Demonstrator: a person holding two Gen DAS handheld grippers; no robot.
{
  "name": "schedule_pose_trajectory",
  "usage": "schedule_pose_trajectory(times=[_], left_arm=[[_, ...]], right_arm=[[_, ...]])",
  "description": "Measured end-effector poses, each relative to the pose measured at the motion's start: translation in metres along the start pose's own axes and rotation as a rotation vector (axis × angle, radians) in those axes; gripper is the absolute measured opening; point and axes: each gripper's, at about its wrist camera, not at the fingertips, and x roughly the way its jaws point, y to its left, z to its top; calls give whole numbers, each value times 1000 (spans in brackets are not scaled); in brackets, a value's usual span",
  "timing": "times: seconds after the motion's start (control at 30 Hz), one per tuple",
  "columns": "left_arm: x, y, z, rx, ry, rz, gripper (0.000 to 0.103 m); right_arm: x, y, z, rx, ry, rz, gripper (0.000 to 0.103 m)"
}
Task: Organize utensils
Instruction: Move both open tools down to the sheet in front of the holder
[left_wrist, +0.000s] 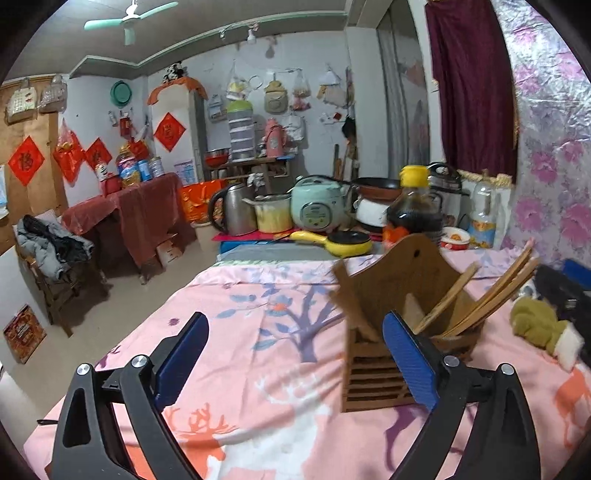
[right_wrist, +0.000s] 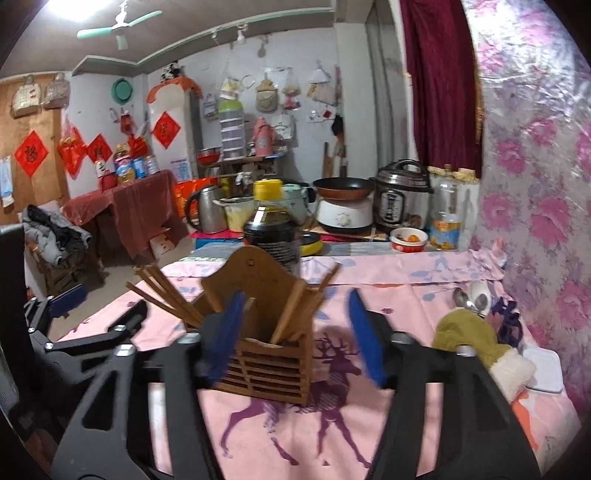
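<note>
A wooden utensil holder (left_wrist: 388, 306) stands upright on the pink cloth, with several wooden chopsticks (left_wrist: 491, 295) leaning out of it. It also shows in the right wrist view (right_wrist: 266, 350), with chopsticks (right_wrist: 162, 295) fanning left. My left gripper (left_wrist: 295, 354) is open and empty, its right finger just in front of the holder. My right gripper (right_wrist: 295, 332) is open and empty, straddling the holder from the near side without touching it. The left gripper also shows at the left edge of the right wrist view (right_wrist: 66, 295). Metal spoons (right_wrist: 469, 301) lie at the far right.
A green and white mitten (right_wrist: 476, 343) lies right of the holder, also in the left wrist view (left_wrist: 543, 328). A soy sauce bottle (right_wrist: 271, 221) stands behind the holder. Cookers, a kettle (left_wrist: 236, 210) and a yellow pan (left_wrist: 340, 242) crowd the far end. The floral wall (right_wrist: 546, 184) is on the right.
</note>
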Motion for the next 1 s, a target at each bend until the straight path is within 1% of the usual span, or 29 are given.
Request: schedule_pose_trajectory(times=[0.03, 0.1, 0.13, 0.23, 0.3, 0.37, 0.4, 0.43, 0.47, 0.5, 0.53, 0.6, 0.67, 0.7, 0.77, 0.83, 1.0], left_arm=[[5, 7, -6, -12, 24, 4, 97], [10, 16, -15, -30, 59, -10, 97], [15, 21, -26, -35, 92, -31, 97], [26, 22, -50, -14, 207, -93, 97], [30, 13, -64, 27, 275, -122, 97], [32, 3, -74, 55, 324, -159, 97], [33, 0, -82, 62, 355, -182, 97], [33, -4, -91, 72, 393, -201, 97], [33, -8, -98, 86, 427, -209, 97], [33, -11, -104, 95, 448, -212, 97], [33, -14, -111, 103, 480, -218, 97], [36, -16, -121, 100, 550, -249, 97], [38, -17, -129, 96, 606, -273, 97], [38, -18, -133, 114, 614, -262, 97], [36, -21, -136, 143, 603, -237, 97], [38, -20, -137, 140, 598, -237, 99], [46, -18, -136, 121, 594, -233, 99]], right_arm=[[0, -6, -4, 9, 5, -19, 80], [2, -22, -19, 27, 36, -59, 81], [5, -27, -26, 27, 57, -65, 81], [17, -43, -55, 30, 166, -102, 81], [24, -50, -73, 52, 245, -80, 81], [29, -51, -84, 63, 301, -56, 81], [31, -49, -91, 58, 331, -51, 83], [34, -45, -96, 51, 357, -52, 88], [36, -43, -101, 44, 380, -52, 90], [42, -38, -107, 38, 425, -44, 91], [44, -35, -111, 33, 453, -32, 91], [50, -28, -120, 17, 518, 4, 92], [54, -20, -132, -6, 578, 8, 94], [57, -17, -138, -23, 613, 1, 94], [60, -15, -144, -37, 644, -9, 95], [61, -12, -146, -41, 651, -9, 98], [65, -13, -147, -25, 653, -31, 98]])
